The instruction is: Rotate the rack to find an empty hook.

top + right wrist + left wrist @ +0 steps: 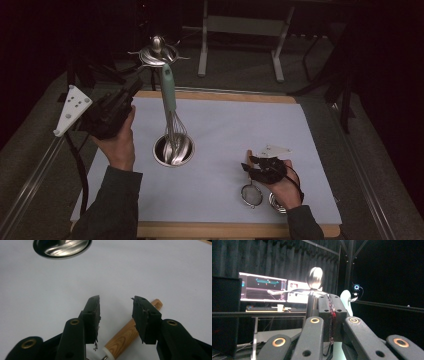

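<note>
High view is showing a metal cup (173, 150) standing on the white sheet (230, 130) that is covering the table, and this cup is serving as my landmark. A whisk (170, 107) with a pale green handle is leaning in the cup, its wires down inside and its handle rising up and away from the person. At the top of that handle, well above and behind the cup, a shiny metal utensil (156, 52) with thin arms is hanging in the air. The left gripper (131, 91), to the left of the cup and higher than it, is reaching toward this utensil. In the left gripper view the jaws are pressing fully together, and the shiny utensil (314, 280) is standing just behind their tips; I cannot tell for sure if the tips are pinching it.

To the right of the cup and nearer to the person, the right gripper (254, 162) is resting low over the sheet. In the right gripper view its jaws are standing apart, and a wooden handle (130, 332) is lying between them without touching the pads (95, 315); the cup's rim (62, 250) is appearing beyond them. A small round strainer (251, 195) is lying just beside this hand.
</note>
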`<state>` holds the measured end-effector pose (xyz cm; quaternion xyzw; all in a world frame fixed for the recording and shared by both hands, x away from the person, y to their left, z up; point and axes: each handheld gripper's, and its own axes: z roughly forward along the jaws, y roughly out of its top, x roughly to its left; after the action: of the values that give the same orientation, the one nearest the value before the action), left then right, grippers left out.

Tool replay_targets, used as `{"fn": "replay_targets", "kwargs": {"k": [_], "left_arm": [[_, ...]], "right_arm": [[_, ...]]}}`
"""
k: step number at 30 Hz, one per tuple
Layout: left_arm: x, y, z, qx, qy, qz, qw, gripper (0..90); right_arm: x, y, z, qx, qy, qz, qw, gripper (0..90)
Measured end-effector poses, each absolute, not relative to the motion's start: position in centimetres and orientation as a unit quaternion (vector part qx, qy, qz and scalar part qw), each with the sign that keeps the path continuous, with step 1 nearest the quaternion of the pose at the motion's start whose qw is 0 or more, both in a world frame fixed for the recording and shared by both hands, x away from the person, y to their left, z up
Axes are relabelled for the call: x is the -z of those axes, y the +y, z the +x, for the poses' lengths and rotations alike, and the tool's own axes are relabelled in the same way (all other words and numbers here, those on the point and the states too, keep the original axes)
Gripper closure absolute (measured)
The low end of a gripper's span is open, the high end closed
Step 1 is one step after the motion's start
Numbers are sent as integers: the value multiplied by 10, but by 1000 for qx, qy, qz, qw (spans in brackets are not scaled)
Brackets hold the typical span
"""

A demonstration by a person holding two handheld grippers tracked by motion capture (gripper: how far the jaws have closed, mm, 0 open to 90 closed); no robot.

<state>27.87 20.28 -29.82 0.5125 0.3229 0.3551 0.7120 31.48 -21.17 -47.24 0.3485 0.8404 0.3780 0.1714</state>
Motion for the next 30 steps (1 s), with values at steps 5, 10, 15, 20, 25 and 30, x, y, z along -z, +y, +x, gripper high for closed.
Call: {"fn": "replay_targets", "kwargs": {"k": [5, 10, 15, 20, 25, 30], "left_arm": [[291, 197, 284, -359, 320, 513, 710, 897], [289, 195, 291, -368, 333, 520, 696, 898], [290, 199, 295, -372, 342, 517, 691, 900], [289, 200, 297, -376, 344, 516, 689, 900], [288, 204, 301, -380, 354, 511, 685, 900], [286, 208, 309, -393, 367, 511, 671, 899]], "right_arm": [[471, -214, 315, -383, 836, 353, 172, 547], [471, -216, 316, -384, 834, 357, 171, 543], [470, -217, 316, -386, 833, 359, 170, 538], [467, -218, 315, -392, 831, 358, 166, 534], [465, -219, 315, -398, 829, 357, 165, 532], [465, -220, 315, -399, 827, 359, 164, 532]]}}
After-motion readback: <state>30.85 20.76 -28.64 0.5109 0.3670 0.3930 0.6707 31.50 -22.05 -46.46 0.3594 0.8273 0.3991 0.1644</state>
